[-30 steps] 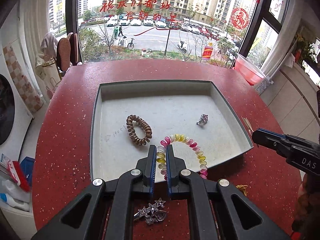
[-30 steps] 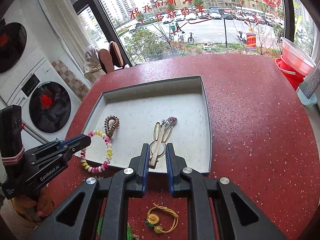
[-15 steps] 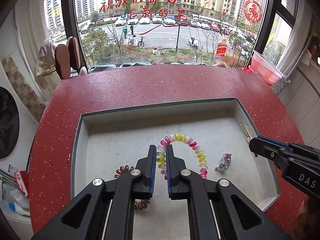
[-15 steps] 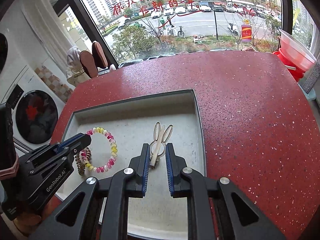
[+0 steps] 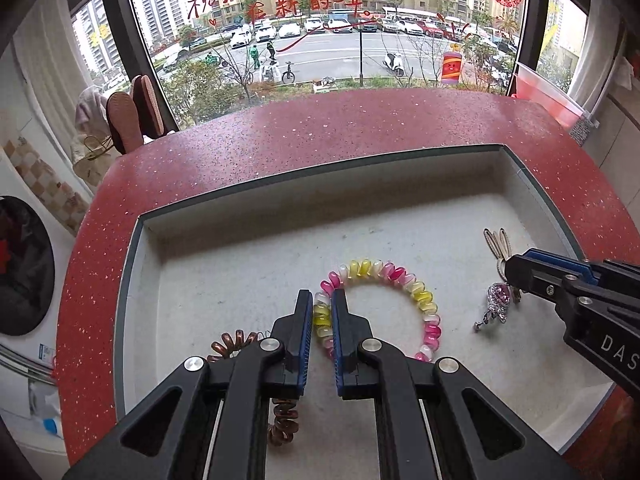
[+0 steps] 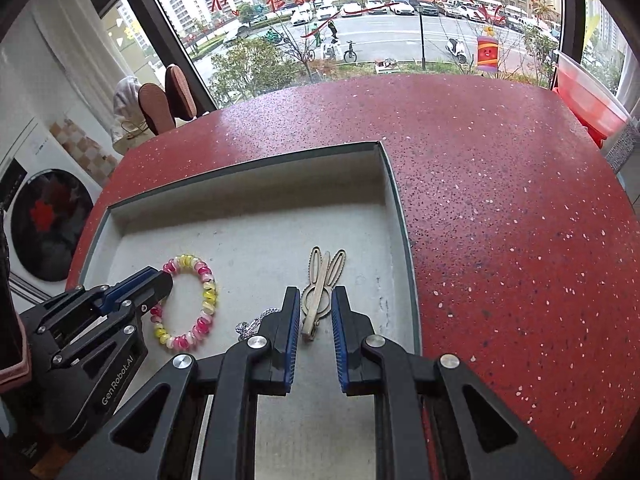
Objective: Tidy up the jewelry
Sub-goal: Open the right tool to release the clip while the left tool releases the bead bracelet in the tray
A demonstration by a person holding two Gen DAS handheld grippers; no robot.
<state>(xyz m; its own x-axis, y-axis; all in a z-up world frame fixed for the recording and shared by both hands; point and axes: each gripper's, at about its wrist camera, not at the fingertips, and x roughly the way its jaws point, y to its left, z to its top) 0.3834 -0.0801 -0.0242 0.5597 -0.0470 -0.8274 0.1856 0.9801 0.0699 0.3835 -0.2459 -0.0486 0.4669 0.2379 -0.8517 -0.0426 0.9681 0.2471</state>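
A grey tray [image 5: 132, 280] sits on the red speckled counter [image 5: 360, 128]. My left gripper [image 5: 321, 296] is shut on a pink, yellow and white spiral hair tie [image 5: 400, 276], which hangs low over the tray floor. In the right wrist view my right gripper [image 6: 316, 296] is shut on a beige rabbit-shaped hair clip [image 6: 320, 272] near the tray's right wall [image 6: 400, 208]. A brown spiral hair tie [image 5: 230, 342] lies partly under my left fingers. Between the two grippers a silver brooch with a pink stone [image 5: 496, 304] rests on the tray floor.
A red basin [image 6: 588, 96] stands at the counter's far right edge. Brown slippers [image 5: 132, 112] lean by the window at the far left. A washing machine [image 6: 48, 224] stands left of the counter. Bare counter [image 6: 500, 220] lies right of the tray.
Both grippers moved forward and down over the tray, carrying the spiral hair tie and the rabbit clip. The star clip and flower tie on the near counter have left view.
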